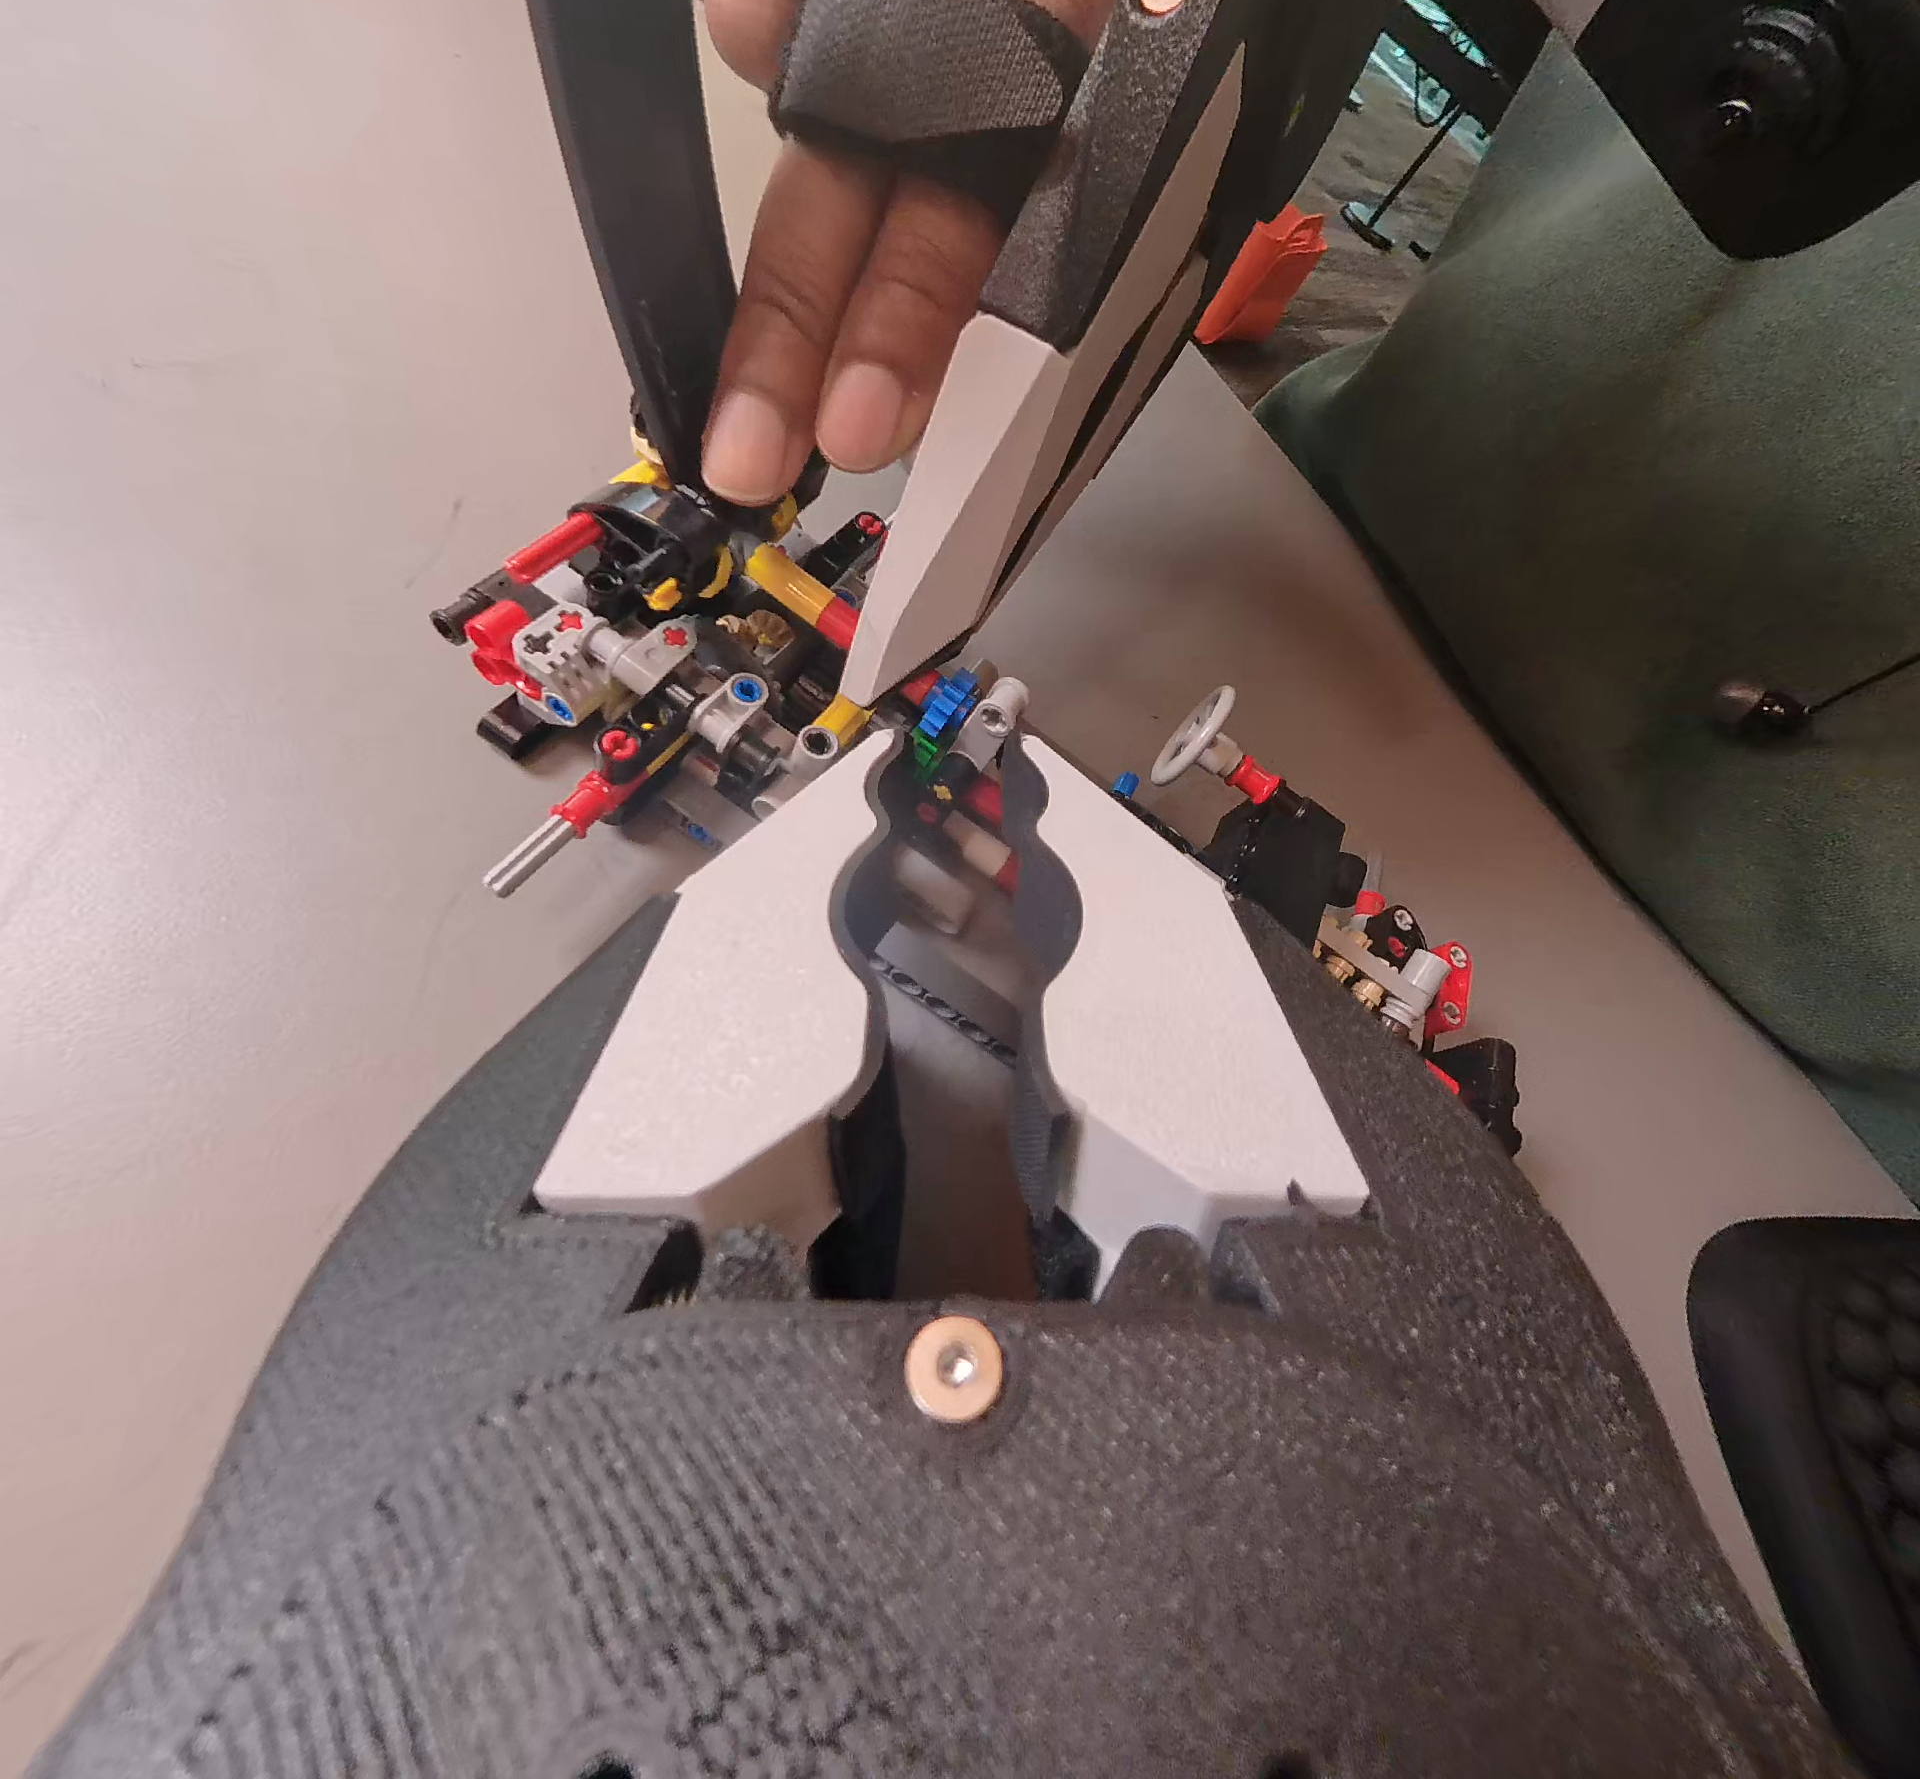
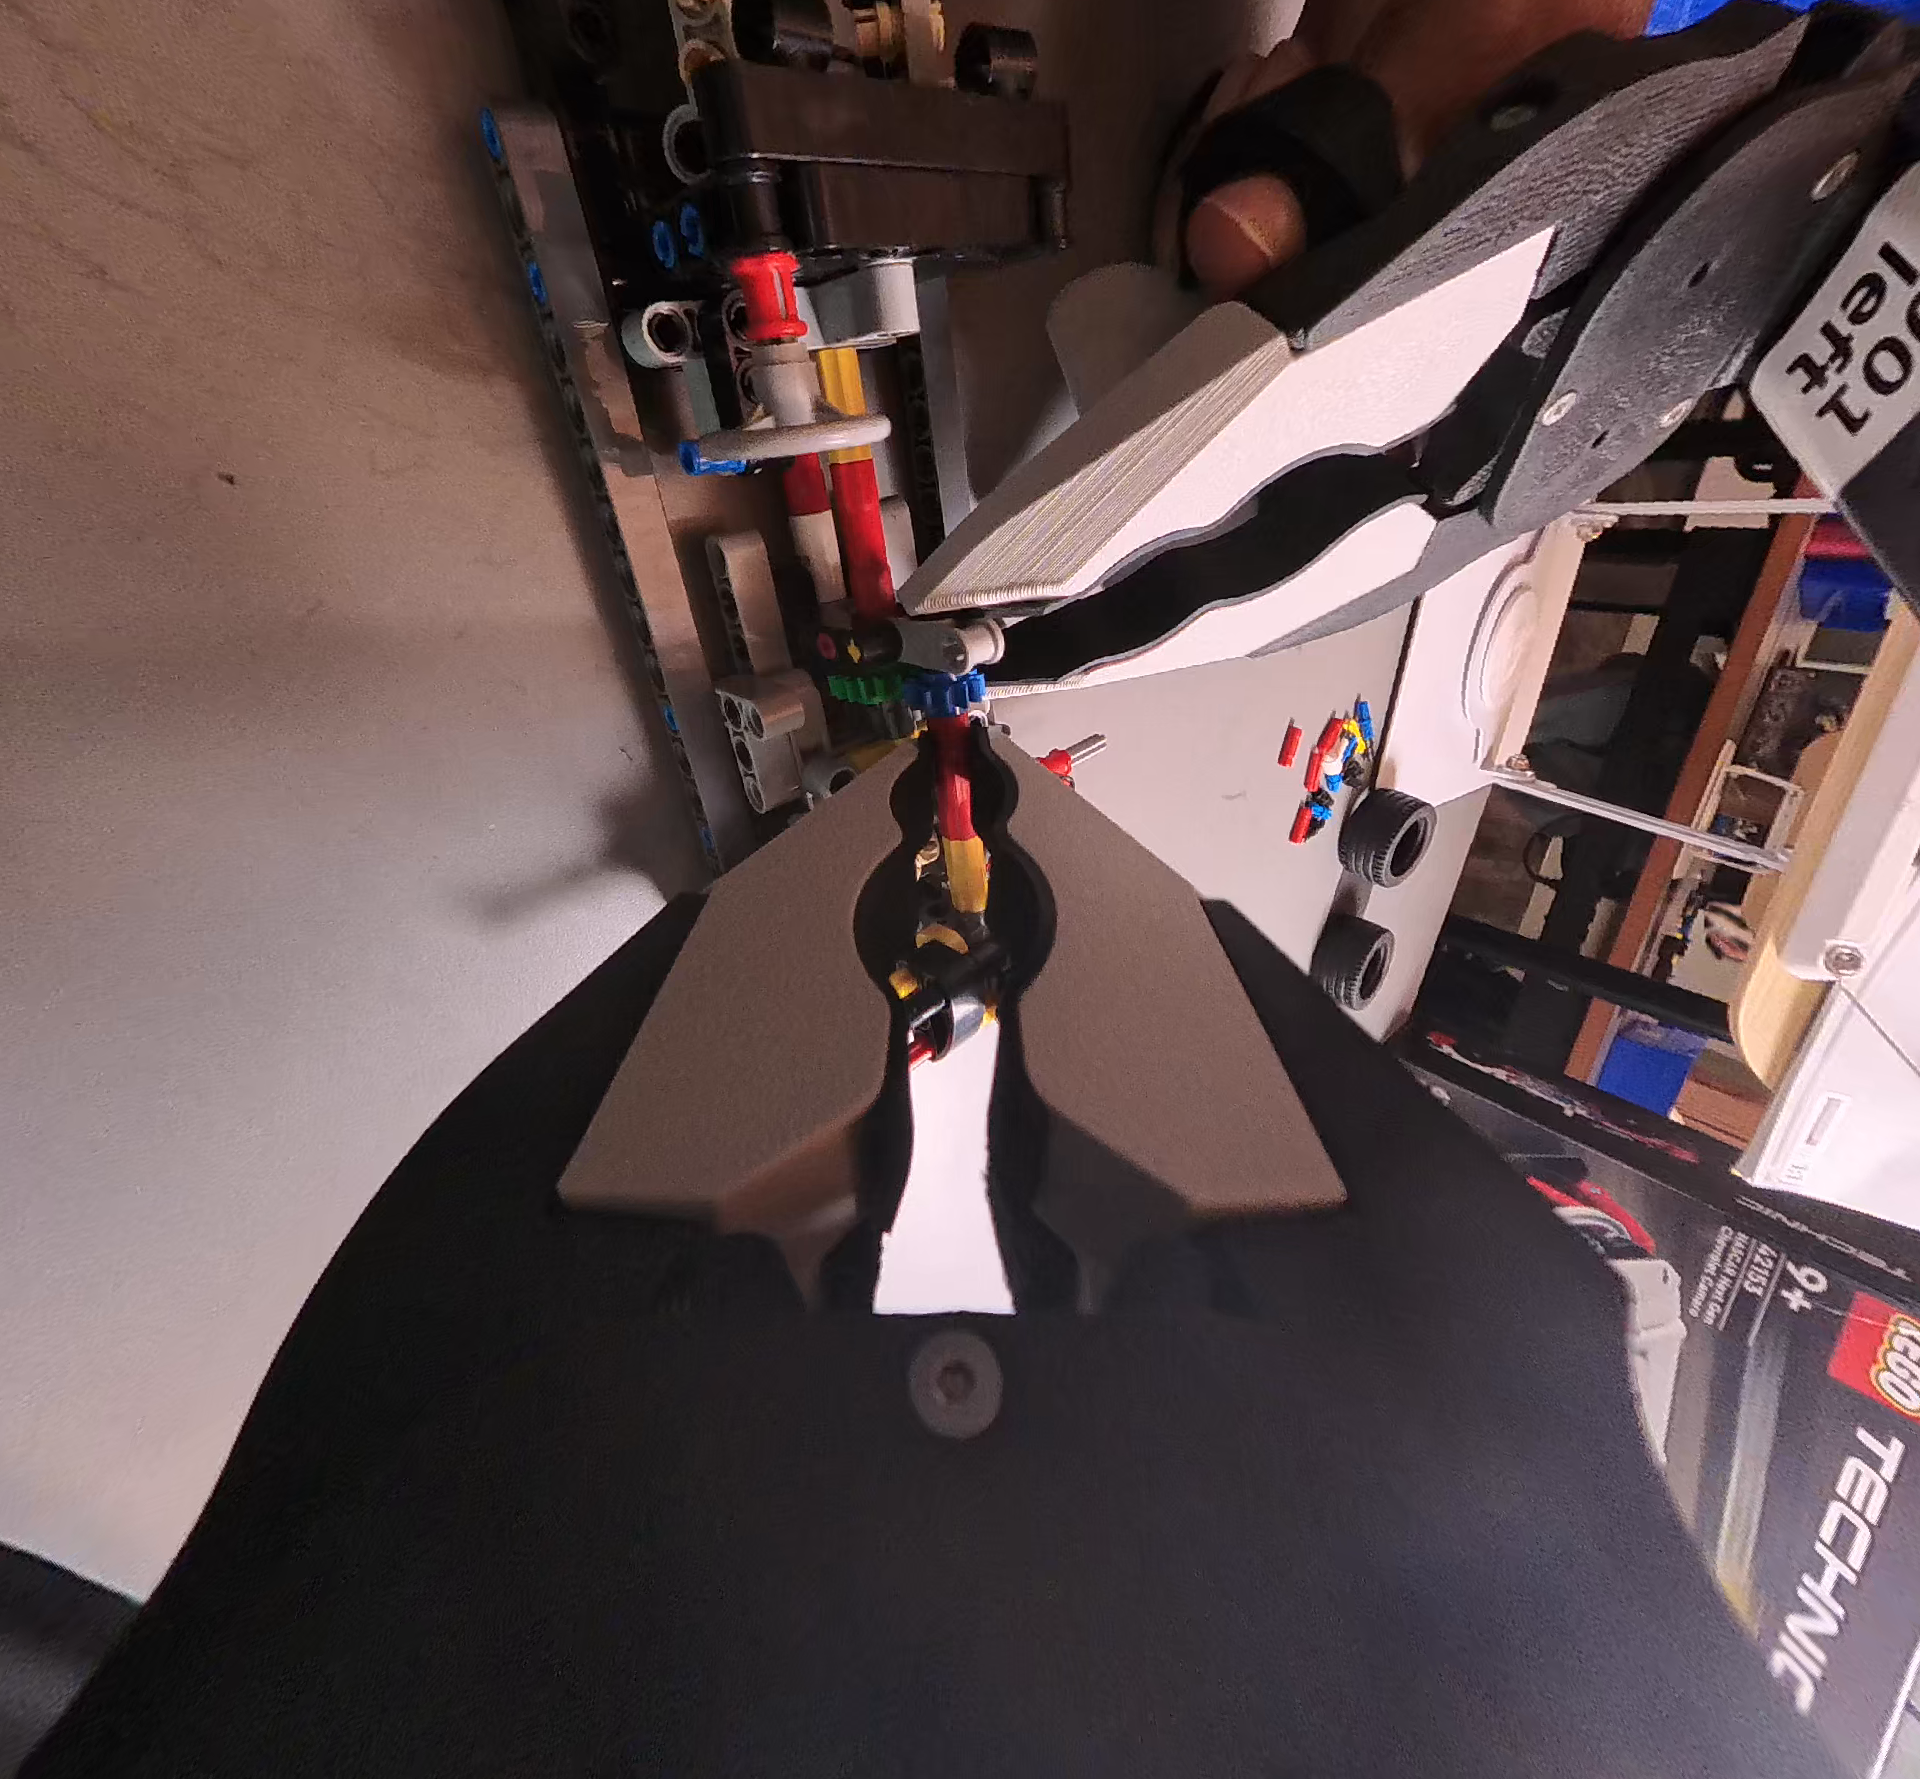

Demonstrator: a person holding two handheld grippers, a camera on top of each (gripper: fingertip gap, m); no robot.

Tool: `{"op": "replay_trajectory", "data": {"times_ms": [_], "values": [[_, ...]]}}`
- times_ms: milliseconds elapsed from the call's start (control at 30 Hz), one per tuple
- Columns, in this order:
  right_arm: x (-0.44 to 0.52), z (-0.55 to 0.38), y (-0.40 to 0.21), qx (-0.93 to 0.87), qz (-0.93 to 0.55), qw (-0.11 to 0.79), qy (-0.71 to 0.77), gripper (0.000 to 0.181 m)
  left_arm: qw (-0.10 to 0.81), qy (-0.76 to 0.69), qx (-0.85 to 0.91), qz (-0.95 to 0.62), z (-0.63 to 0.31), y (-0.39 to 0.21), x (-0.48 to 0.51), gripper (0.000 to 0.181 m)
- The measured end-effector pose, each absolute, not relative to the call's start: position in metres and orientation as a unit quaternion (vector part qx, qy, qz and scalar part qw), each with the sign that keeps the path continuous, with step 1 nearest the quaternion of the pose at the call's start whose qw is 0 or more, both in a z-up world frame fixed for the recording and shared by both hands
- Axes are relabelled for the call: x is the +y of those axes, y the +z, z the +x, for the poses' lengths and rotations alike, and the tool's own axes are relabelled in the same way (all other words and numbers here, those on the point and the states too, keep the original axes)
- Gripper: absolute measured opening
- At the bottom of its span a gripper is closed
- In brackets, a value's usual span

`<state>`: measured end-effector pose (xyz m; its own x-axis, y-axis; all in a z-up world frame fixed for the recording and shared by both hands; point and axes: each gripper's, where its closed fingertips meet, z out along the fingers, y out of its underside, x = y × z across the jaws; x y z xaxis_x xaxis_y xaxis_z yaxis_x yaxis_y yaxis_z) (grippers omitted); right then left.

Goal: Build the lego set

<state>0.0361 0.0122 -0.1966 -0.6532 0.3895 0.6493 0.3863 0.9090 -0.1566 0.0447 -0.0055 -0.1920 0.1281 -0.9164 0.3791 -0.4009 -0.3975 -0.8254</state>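
Note:
The Lego Technic chassis point(image 1: 644, 669) lies on the pale table, and it also shows in the right wrist view point(image 2: 810, 171). My left gripper point(image 1: 961, 742) is shut on a small grey connector point(image 1: 1000, 699) beside the blue gear point(image 1: 943, 699) at the model's near end. In the right wrist view the left gripper point(image 2: 977, 659) comes in from the right onto that grey connector point(image 2: 940, 640). My right gripper point(image 2: 951, 742) is shut around a red and yellow axle point(image 2: 961, 825). In the left wrist view the right gripper point(image 1: 862, 690) comes down from above. Bare fingers point(image 1: 748, 441) press the black and yellow part point(image 1: 675, 534).
A second black sub-assembly point(image 1: 1288, 846) with a grey steering wheel point(image 1: 1193, 734) lies to the right, near the table edge and green cloth point(image 1: 1610, 586). Two black tyres point(image 2: 1387, 836), loose small parts point(image 2: 1330, 773) and the set's box point(image 2: 1766, 1417) are on the right.

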Motion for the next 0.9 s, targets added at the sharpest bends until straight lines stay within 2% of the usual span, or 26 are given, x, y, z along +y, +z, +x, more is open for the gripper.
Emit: {"op": "replay_trajectory", "data": {"times_ms": [100, 267, 367, 467, 633, 767, 900], "values": [[0.009, 0.037, -0.197, -0.905, -0.221, 0.364, -0.003, 0.005, 0.283, -0.440, 0.467, -0.713, 0.039, -0.189, -0.004, 0.018], [0.014, 0.033, -0.195, -0.892, -0.256, 0.371, -0.037, 0.005, 0.416, -0.366, 0.367, -0.747, -0.001, -0.138, 0.012, 0.041], [0.020, 0.034, -0.195, -0.881, -0.279, 0.376, -0.070, 0.005, 0.438, -0.314, 0.334, -0.773, -0.021, -0.129, -0.017, 0.059], [0.023, 0.031, -0.195, -0.866, -0.309, 0.384, -0.080, 0.005, 0.434, -0.269, 0.303, -0.805, -0.031, -0.142, -0.054, 0.073], [0.017, 0.020, -0.193, -0.841, -0.356, 0.404, -0.050, 0.008, 0.392, -0.179, 0.265, -0.863, -0.041, -0.198, -0.083, 0.101], [-0.010, 0.027, -0.154, -0.814, -0.365, 0.448, 0.062, 0.020, 0.392, -0.172, 0.260, -0.866, -0.045, -0.213, -0.081, 0.093], [-0.014, 0.061, -0.114, -0.736, -0.429, 0.459, 0.251, 0.019, 0.401, -0.178, 0.266, -0.859, -0.051, -0.212, -0.080, 0.091]]}}
